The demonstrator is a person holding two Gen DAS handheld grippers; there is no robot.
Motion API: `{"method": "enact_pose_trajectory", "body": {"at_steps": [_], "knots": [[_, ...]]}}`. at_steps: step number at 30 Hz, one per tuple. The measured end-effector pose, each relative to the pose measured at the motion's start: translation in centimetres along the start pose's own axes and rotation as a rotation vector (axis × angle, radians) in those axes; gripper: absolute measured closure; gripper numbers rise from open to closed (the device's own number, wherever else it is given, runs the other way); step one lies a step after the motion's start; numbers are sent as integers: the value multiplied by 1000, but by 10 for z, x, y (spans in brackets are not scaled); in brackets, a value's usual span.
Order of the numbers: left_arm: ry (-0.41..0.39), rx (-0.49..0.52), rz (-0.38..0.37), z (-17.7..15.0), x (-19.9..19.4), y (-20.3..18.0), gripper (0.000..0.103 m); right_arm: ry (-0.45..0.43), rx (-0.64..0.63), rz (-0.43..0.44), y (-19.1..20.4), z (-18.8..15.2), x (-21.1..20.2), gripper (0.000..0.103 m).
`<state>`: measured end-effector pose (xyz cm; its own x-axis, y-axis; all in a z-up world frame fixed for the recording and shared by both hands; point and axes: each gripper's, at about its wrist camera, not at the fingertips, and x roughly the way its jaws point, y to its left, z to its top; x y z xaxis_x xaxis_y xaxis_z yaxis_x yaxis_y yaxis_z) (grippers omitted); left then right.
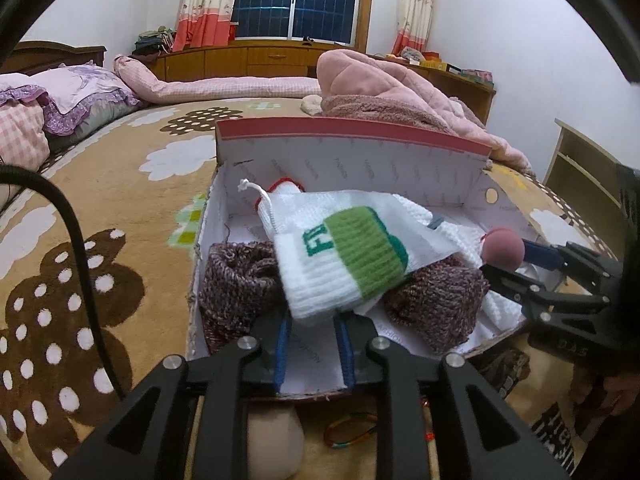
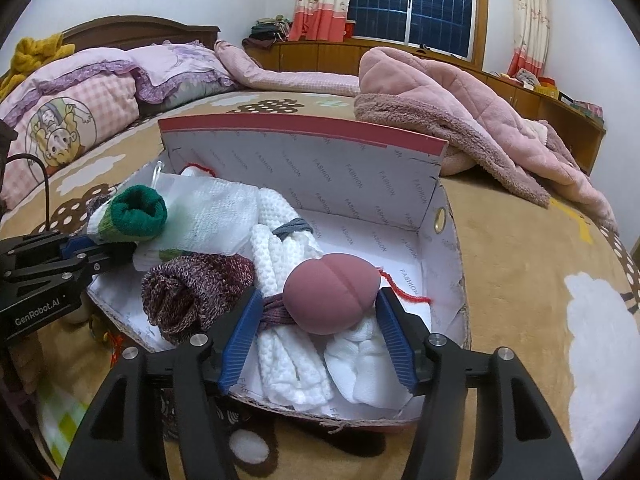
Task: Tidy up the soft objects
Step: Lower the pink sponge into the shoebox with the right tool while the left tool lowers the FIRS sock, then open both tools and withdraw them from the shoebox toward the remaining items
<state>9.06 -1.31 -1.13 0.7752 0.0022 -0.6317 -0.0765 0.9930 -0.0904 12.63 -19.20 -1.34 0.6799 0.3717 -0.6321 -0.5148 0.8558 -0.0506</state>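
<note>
An open cardboard box [image 1: 352, 130] [image 2: 300, 128] lies on the bed with knitwear in it. A white knit piece with a green band [image 1: 352, 256] lies over maroon knit rolls [image 1: 236, 284]. Its near end sits between the blue pads of my left gripper [image 1: 314, 320], which stand slightly apart and do not press on it. In the right wrist view a dusty-pink ball [image 2: 332, 296] rests on a white knit bundle [image 2: 288, 356] between the spread fingers of my right gripper [image 2: 320, 294]. The left pad [image 2: 240, 336] is clear of the ball. A maroon roll [image 2: 188, 296] lies beside it.
The box stands on a tan blanket with brown and white patterns [image 2: 520, 280]. A pink fleece coat [image 2: 460, 96] is heaped behind it, with pillows [image 2: 80, 104] at the far left. A beige round thing [image 1: 276, 444] and coloured bands [image 1: 348, 432] lie by the box's near wall. A black cable [image 1: 80, 248] hangs at left.
</note>
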Motion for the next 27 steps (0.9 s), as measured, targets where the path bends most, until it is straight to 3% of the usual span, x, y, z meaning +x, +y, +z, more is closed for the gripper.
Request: {"method": "enact_pose_trajectory", "body": {"at_steps": [6, 11, 13, 15, 20, 27], "knots": [[0, 1, 1, 0, 0, 0, 81, -1, 0, 0, 0, 0, 0, 42], [-5, 13, 19, -1, -1, -1, 72, -6, -4, -11, 3, 0, -1, 37], [-5, 15, 13, -1, -1, -1, 72, -20, -5, -17, 3, 0, -4, 28], [-4, 13, 15, 0, -1, 0, 71, -44, -4, -28, 3, 1, -10, 12], [-11, 16, -46, 1, -7, -3, 34, -55, 8, -31, -1, 2, -14, 12], [-69, 95, -7, -2, -25, -17, 31, -74, 15, -54, -7, 5, -21, 12]]}}
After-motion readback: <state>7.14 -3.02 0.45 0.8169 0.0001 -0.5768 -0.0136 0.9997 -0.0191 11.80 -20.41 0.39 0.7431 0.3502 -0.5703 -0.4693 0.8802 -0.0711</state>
